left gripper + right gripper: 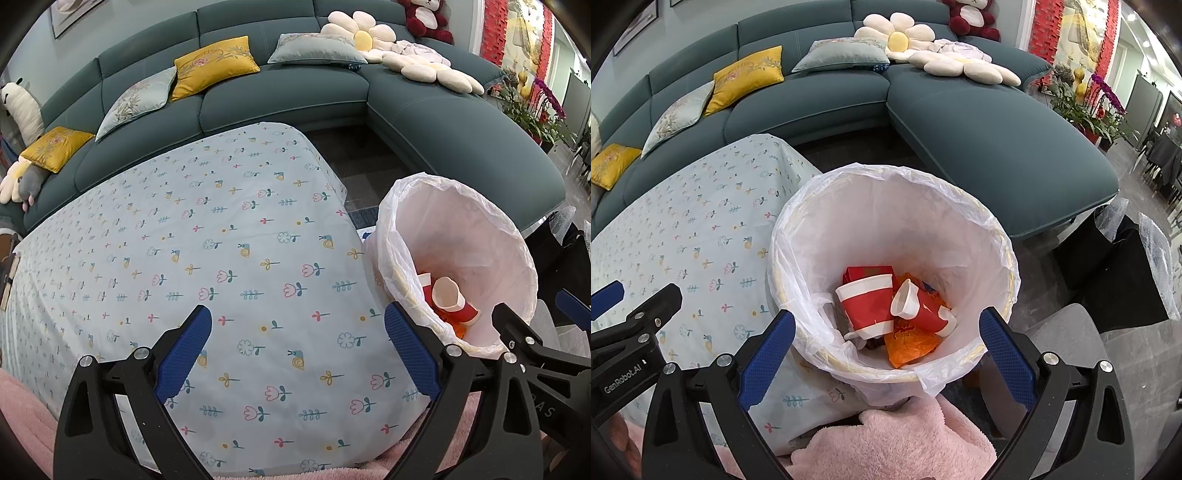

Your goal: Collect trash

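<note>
- Two grippers are seen: the left gripper (pixel 297 345) is held wide open over the floral tablecloth (pixel 221 258) with nothing between its blue pads, and the right gripper (pixel 886 339) is likewise spread wide and empty above the waste bin (pixel 1008 258).
- One bin is counted, lined with a white plastic bag (pixel 886 221) and standing just beside the table's edge.
- Inside the bin, two red-and-white paper cups (pixel 868 306) are made out, one crumpled, lying on an orange wrapper (pixel 908 345) and a piece of red card (pixel 864 273).
- What lies under the cups is hidden; the count of trash items cannot be told exactly.
- In the left wrist view only one cup (pixel 450 299) is clearly seen, the rest being cut off by the bin's rim.
- A pink fleece fabric (pixel 894 443) is cut off at the bottom edge.
- One teal sectional sofa (pixel 960 122) is seen behind, carrying several cushions.
</note>
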`<state>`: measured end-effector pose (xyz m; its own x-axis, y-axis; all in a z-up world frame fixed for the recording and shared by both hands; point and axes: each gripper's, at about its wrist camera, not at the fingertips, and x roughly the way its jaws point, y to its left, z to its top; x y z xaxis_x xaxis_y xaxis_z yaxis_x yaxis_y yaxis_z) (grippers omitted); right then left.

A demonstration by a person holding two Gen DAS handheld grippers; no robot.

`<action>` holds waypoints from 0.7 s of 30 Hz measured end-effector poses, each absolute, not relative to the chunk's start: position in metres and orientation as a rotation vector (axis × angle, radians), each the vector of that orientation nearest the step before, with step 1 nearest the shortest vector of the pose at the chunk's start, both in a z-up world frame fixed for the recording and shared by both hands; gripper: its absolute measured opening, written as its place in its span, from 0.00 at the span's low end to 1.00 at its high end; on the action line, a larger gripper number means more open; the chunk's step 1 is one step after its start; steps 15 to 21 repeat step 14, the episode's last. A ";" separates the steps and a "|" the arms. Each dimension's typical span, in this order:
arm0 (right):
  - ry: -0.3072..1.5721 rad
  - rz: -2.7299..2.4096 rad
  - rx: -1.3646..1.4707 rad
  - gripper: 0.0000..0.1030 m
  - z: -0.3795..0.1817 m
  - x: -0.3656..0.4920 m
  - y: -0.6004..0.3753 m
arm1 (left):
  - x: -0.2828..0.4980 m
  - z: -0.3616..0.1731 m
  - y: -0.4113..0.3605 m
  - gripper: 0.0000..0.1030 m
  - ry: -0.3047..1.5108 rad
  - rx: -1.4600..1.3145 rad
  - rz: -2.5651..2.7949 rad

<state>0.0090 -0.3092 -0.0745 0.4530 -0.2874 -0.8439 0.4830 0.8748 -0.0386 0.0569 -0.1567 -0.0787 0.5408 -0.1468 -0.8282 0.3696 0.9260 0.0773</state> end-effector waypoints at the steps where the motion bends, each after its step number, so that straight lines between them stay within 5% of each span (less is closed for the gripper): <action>1: 0.994 -0.481 0.218 0.93 -0.075 0.009 -0.309 | 0.057 -0.079 -0.157 0.88 0.953 0.257 -0.311; 21: 0.992 -0.489 0.212 0.93 -0.075 0.009 -0.309 | 0.054 -0.076 -0.159 0.88 0.960 0.248 -0.358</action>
